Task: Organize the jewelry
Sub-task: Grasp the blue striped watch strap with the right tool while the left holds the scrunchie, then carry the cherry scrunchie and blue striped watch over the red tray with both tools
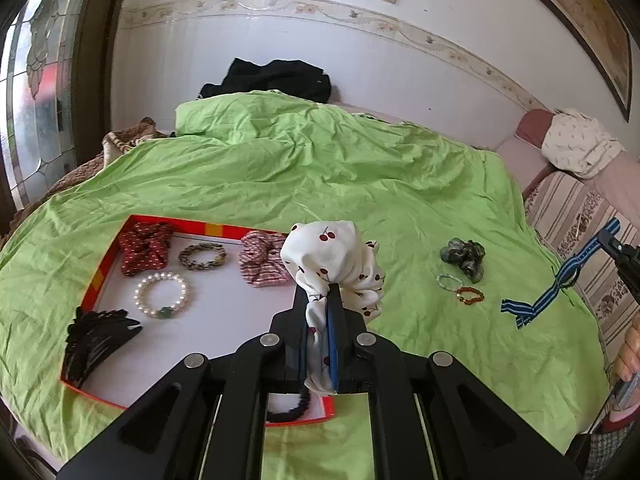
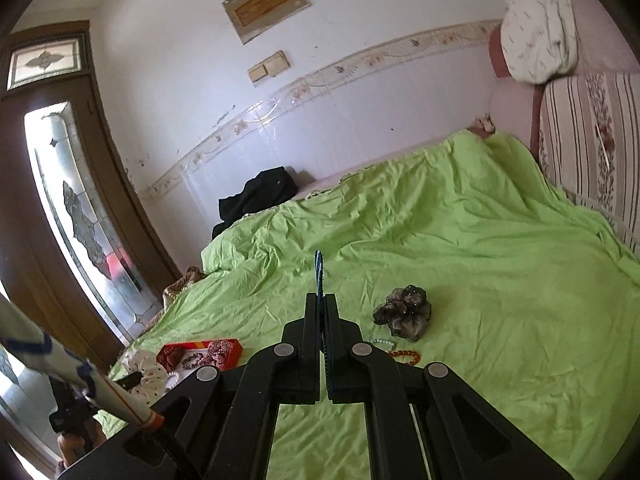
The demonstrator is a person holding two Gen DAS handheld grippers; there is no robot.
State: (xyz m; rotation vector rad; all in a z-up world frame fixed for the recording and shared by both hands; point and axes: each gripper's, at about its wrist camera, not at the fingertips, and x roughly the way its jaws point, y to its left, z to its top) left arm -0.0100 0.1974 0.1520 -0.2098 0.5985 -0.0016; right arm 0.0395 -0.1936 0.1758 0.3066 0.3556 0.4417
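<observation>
Bed: a wrinkled green sheet [image 1: 360, 184] covers it; a black garment [image 1: 272, 78] lies at its far edge by the wall.
Tray: a red-rimmed tray [image 1: 100, 276] with a white floor sits on the sheet near the bed's near-left edge.
Tray contents: a red dotted scrunchie [image 1: 146, 248], a pink striped scrunchie [image 1: 260, 260], a dark braided bracelet [image 1: 202, 256], a pearl bracelet [image 1: 162, 294], a black claw clip [image 1: 94, 334] on the near-left rim, and a black hair tie [image 1: 290, 402] by the near rim.
Left hand-held gripper [image 1: 320, 292]: jaws pressed together, pinching a white cherry-print scrunchie [image 1: 332, 256] lifted above the tray's right side.
Right hand-held gripper [image 2: 321, 300]: jaws pressed together on a blue striped ribbon [image 2: 319, 270], which hangs clear of the sheet toward the bed's right edge.
Loose on sheet: a grey-green scrunchie [image 1: 464, 256], and just beside it a pale green bead bracelet [image 1: 448, 282] and an amber bead bracelet [image 1: 470, 294], right of the tray.
</observation>
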